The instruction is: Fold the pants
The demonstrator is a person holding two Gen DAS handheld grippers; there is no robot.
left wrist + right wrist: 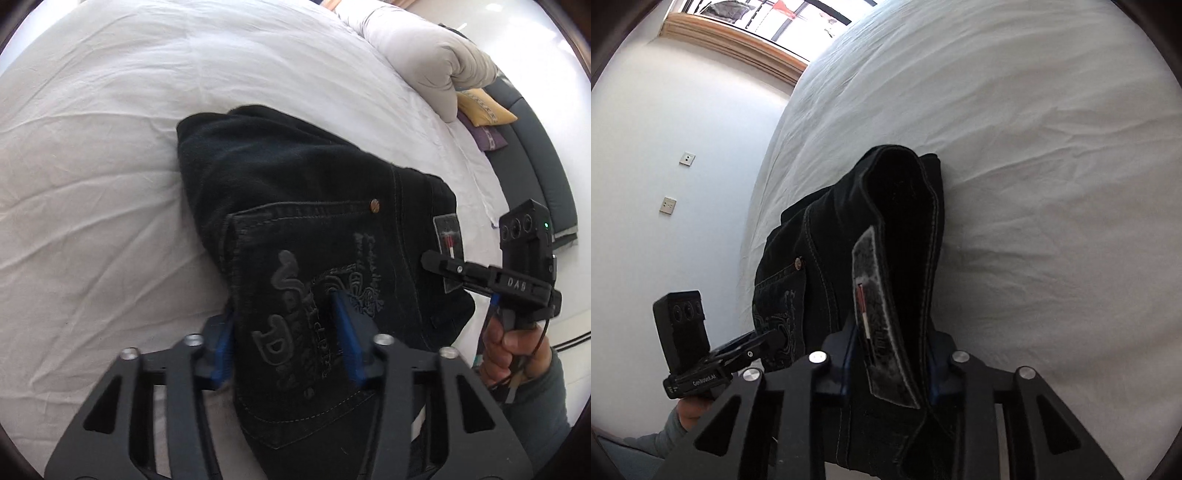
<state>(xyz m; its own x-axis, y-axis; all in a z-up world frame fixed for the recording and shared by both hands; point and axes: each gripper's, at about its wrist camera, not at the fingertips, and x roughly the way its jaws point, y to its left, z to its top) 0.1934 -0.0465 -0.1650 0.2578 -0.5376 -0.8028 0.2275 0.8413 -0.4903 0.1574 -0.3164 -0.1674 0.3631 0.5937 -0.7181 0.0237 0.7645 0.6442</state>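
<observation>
Grippers angled downward, left gripper [284, 332] and right gripper [892, 354] each clamping the black pants [295, 192].

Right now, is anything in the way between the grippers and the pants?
No. Nothing visible stands between them. The left gripper has the pocket part of the pants between its pads, and the right gripper is closed on the waistband by the label. Only bare sheet lies around.

Bright daylight from window [746, 22], fisheye-bent edges, dark vignette corners, slight blur
</observation>
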